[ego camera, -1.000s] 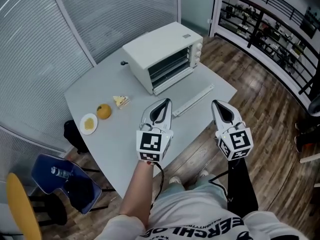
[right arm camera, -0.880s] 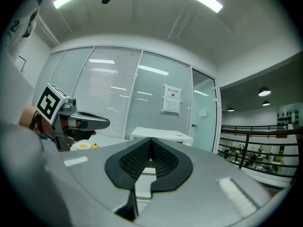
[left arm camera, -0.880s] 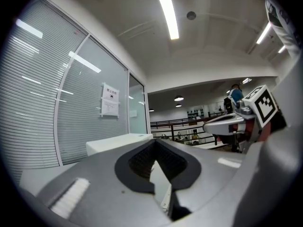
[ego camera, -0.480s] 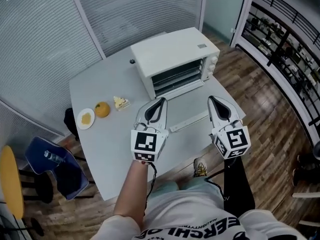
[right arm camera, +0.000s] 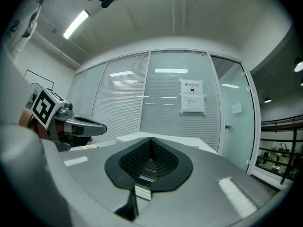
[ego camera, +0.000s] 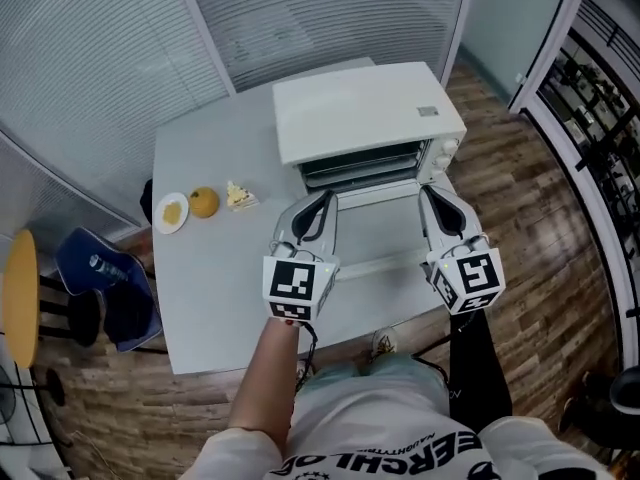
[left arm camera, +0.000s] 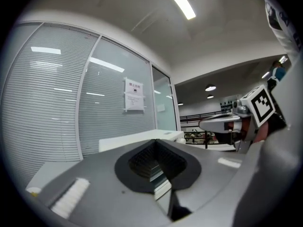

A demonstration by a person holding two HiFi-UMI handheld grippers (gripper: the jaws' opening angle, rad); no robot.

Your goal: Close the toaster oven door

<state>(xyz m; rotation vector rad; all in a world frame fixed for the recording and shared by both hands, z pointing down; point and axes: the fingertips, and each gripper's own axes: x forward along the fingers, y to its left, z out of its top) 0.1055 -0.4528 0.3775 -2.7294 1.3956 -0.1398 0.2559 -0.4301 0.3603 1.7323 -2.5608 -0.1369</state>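
Observation:
The white toaster oven (ego camera: 365, 118) stands at the back of the grey table (ego camera: 220, 278). Its glass door (ego camera: 375, 228) hangs open, lying flat toward me with the handle bar (ego camera: 385, 263) at its near edge. My left gripper (ego camera: 322, 200) hovers over the door's left edge, jaws shut and empty. My right gripper (ego camera: 428, 193) hovers over the door's right edge, also shut and empty. In the left gripper view, the left gripper (left arm camera: 156, 143) points at the oven top (left arm camera: 137, 140). The right gripper (right arm camera: 150, 140) also faces the oven top (right arm camera: 189, 141) in its own view.
A small plate (ego camera: 172, 211), an orange (ego camera: 204, 202) and a cake slice (ego camera: 238, 196) lie on the table to the oven's left. A blue chair (ego camera: 100, 283) and a yellow stool (ego camera: 18, 293) stand beside the table's left edge. Glass walls with blinds rise behind.
The view has swung round until the oven faces me squarely. Both grippers have come closer to the oven and now hang over the open door. Both stayed shut.

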